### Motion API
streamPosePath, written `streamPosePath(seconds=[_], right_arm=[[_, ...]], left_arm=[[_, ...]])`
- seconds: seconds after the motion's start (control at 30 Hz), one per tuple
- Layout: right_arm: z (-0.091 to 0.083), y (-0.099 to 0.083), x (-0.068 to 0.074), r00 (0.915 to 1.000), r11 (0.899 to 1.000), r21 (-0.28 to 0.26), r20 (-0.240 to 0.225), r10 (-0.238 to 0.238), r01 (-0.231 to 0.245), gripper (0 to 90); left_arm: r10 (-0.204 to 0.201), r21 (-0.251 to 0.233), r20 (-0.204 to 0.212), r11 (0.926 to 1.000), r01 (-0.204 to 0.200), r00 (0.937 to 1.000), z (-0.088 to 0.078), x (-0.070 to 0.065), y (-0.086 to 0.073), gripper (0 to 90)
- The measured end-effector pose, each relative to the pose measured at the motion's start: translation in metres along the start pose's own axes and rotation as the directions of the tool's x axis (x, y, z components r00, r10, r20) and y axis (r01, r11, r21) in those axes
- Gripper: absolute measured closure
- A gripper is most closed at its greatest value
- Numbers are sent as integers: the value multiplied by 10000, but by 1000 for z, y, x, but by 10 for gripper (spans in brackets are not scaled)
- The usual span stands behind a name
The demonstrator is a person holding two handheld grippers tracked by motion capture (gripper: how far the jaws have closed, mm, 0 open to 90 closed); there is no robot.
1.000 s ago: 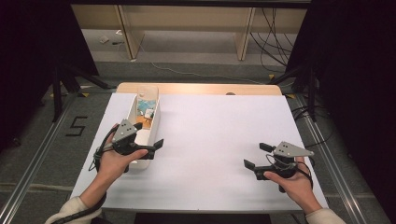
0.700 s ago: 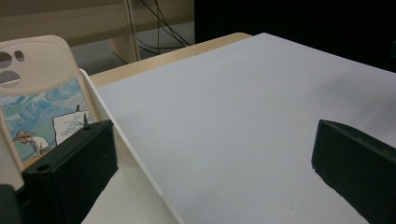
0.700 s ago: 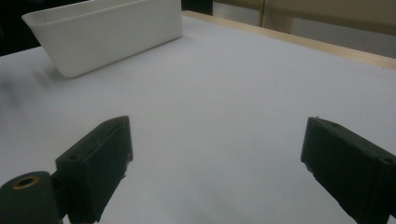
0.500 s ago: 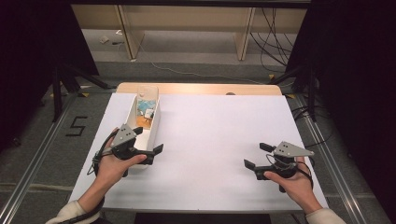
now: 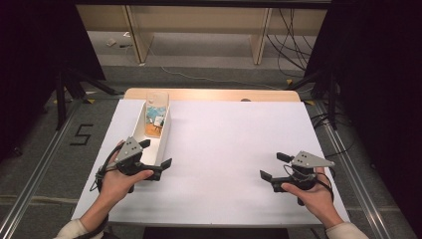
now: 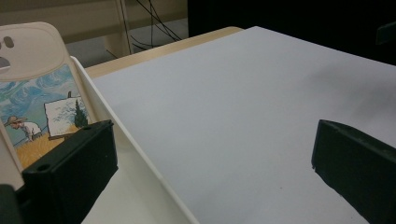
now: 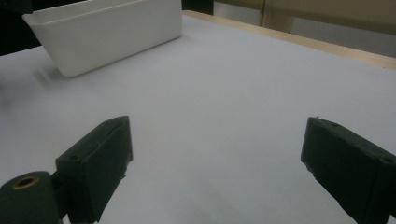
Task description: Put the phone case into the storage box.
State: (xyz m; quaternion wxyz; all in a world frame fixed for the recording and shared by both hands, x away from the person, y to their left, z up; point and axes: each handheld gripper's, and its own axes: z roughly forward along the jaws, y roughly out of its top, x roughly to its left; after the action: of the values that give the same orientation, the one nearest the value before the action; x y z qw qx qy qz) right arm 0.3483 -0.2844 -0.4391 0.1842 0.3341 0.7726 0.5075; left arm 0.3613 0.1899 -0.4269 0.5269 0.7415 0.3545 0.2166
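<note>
White bin: my L gripper sits at its near end, jaws spread, straddling the side wall. Painted phone case leans inside, far end. R gripper well apart, jaws spread, empty.

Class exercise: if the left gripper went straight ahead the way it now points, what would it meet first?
Probably the long side wall of the white bin: the left gripper stands open astride it, one jaw inside near the painted phone case. Depth is uncertain.

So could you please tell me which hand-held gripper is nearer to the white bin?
Left. The left hand-held gripper straddles the white bin wall at its near end; the right hand-held gripper sits far across the table.
</note>
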Motion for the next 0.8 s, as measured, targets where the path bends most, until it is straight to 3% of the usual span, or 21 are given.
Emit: streamPosePath(seconds=[0.8], right_arm=[[-1,-1,1,9999,9999,30,-26,-134,134,98]], left_arm=[[374,54,-152,9993,-373,9992,-1,-5,-4,0]])
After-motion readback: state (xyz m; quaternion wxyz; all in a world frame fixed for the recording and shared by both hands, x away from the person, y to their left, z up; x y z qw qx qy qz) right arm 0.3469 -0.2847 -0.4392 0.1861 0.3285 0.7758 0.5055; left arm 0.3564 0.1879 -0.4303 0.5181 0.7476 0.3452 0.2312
